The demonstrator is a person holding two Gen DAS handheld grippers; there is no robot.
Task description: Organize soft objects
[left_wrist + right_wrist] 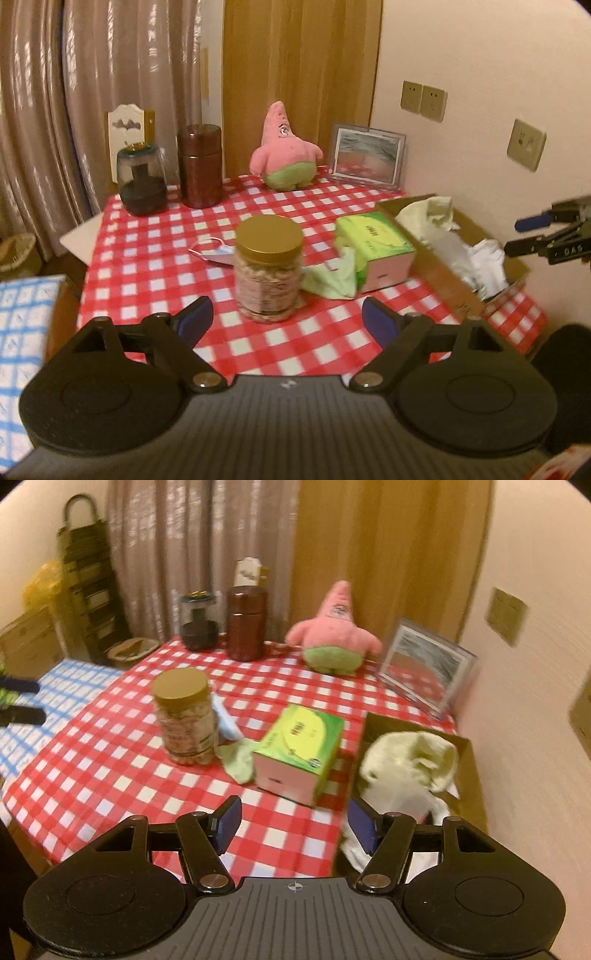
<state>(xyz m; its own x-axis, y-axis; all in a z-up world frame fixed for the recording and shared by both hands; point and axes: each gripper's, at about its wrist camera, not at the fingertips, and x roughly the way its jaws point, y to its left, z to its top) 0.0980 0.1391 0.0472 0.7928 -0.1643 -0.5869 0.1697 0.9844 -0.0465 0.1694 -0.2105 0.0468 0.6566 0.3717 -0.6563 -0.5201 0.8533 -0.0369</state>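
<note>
- While both grippers hover over the red-checked counter (155, 258), the left gripper (286, 319) has its jaws spread wide and empty; the right gripper (293, 821) stands about half open, also empty.
- At left, a face mask (210, 253) lies half hidden behind the nut jar (269, 267).
- At centre, a green cloth (332, 280) lies crumpled against the tissue box (373, 240), just ahead and right of the left jaws, probably the nearer reach.
- Farther back, the pink plush (284, 147) stands upright.
- At right, the cardboard box (471, 775) already holds pale cloths (406, 757); its depth is cut off.
</note>
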